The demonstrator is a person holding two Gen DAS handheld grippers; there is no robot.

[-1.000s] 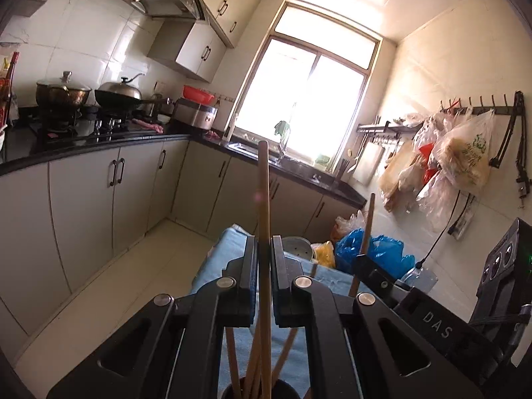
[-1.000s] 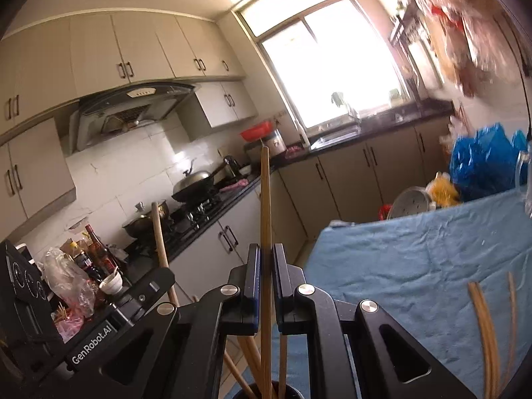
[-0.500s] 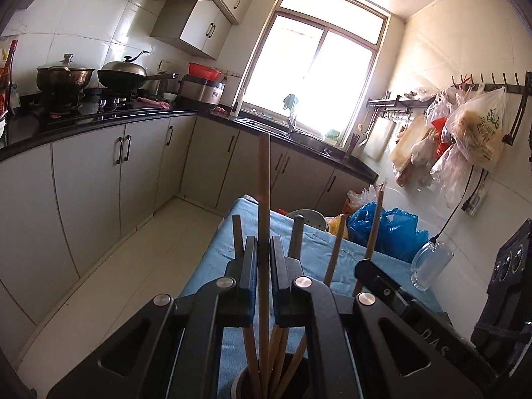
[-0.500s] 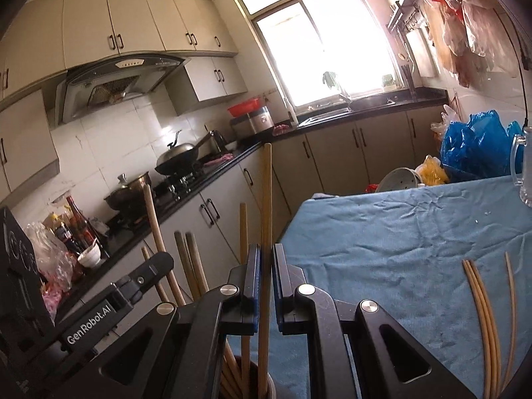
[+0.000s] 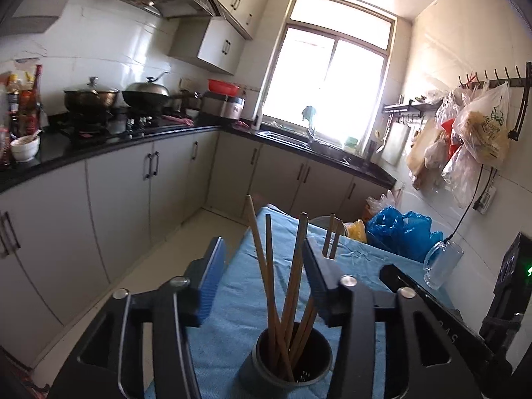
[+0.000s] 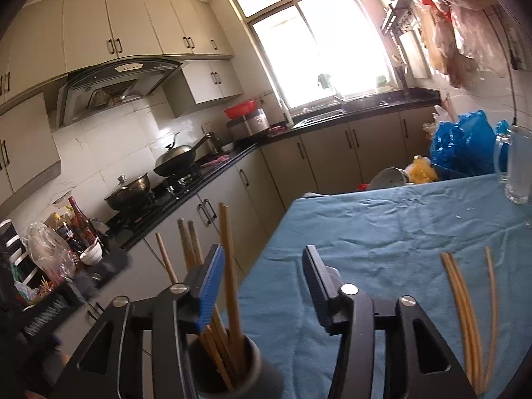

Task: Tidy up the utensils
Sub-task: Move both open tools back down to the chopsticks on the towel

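I see both jaws released: my left gripper and right gripper flank chopsticks upright in the holder; loose chopsticks lie right.

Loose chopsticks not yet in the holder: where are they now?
In the right wrist view, the loose chopsticks lie on the blue tablecloth at lower right, right of the open right gripper.

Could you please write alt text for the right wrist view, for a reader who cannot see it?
The right hand-held gripper hangs open over a table covered in blue cloth. At lower left a dark utensil cup holds several wooden chopsticks, and a few loose chopsticks lie on the cloth at right. A kitchen counter and bright window fill the background.
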